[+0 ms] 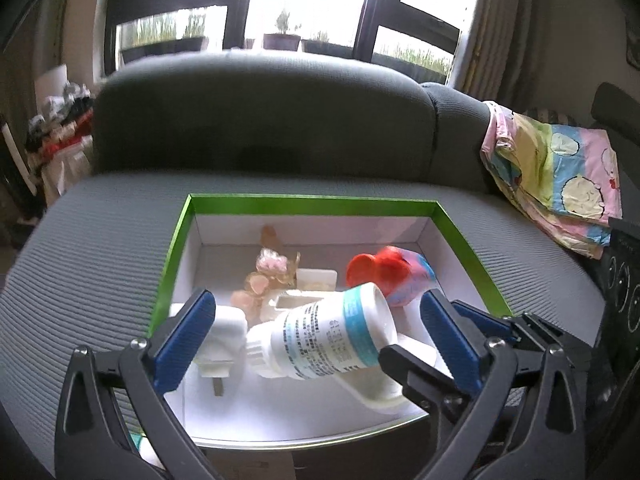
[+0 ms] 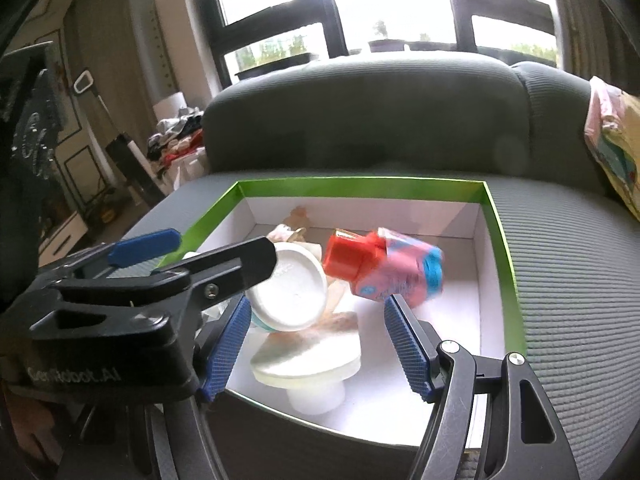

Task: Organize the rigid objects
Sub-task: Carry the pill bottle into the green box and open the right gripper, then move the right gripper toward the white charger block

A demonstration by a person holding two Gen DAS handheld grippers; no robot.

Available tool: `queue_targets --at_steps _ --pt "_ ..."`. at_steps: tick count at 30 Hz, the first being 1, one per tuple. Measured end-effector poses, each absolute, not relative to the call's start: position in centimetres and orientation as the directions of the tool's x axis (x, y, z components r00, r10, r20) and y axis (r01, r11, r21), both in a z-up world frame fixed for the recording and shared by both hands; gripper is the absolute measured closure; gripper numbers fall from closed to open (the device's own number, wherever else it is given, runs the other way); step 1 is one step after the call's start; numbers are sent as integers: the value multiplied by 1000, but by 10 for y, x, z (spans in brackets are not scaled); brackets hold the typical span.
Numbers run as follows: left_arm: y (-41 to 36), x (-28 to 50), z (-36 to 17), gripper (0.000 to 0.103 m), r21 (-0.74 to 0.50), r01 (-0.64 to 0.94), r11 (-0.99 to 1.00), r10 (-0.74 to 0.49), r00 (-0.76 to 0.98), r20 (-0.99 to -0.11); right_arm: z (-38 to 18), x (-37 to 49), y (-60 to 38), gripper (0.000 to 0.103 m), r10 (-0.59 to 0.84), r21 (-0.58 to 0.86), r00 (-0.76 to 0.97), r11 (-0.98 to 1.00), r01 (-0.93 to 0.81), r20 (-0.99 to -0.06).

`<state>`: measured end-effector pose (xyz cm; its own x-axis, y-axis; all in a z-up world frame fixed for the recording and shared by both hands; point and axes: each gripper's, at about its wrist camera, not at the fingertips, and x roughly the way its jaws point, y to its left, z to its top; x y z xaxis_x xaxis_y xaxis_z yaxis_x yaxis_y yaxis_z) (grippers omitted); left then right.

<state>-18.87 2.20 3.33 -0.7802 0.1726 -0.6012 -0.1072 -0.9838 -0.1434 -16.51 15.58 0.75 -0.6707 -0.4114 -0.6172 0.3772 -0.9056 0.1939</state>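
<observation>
A green-rimmed white box (image 1: 312, 200) sits on a grey seat. Over its near end my left gripper (image 1: 320, 336) stands wide open. A white bottle with a blue label (image 1: 332, 336) lies tilted between its blue pads (image 1: 192, 336), and neither pad touches it. Beside it are a white plug (image 1: 226, 332), pinkish trinkets (image 1: 264, 276) and a red-capped pink bottle (image 1: 392, 276). In the right wrist view my right gripper (image 2: 316, 308) is open above a white round piece (image 2: 308, 364). The red-capped bottle (image 2: 384, 272) is blurred just beyond its right tip. The white bottle's base (image 2: 288, 292) faces this camera.
The box (image 2: 360, 186) lies on a grey ribbed sofa seat (image 1: 100, 240) with the backrest (image 1: 260, 120) behind it. A patterned cloth (image 1: 560, 184) drapes at the right. Household clutter (image 1: 60, 128) stands far left, and windows fill the back.
</observation>
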Motion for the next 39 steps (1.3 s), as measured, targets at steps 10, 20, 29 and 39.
queue_targets --at_steps 10,20,29,39 --pt "23 -178 42 1 -82 -73 -994 107 -817 -567 18 -157 162 31 -378 178 -698 -922 344 -608" --pt "27 -166 48 1 -39 -59 -997 71 -831 -551 22 -150 164 19 -327 146 -711 -941 305 -622" --pt "29 -153 53 1 2 -47 -999 38 -843 -537 27 -137 161 11 -281 96 -717 -953 288 -637" --pt "18 -125 51 1 -26 -9 -1000 22 -835 -550 34 -119 164 11 -259 90 -720 -960 265 -644"
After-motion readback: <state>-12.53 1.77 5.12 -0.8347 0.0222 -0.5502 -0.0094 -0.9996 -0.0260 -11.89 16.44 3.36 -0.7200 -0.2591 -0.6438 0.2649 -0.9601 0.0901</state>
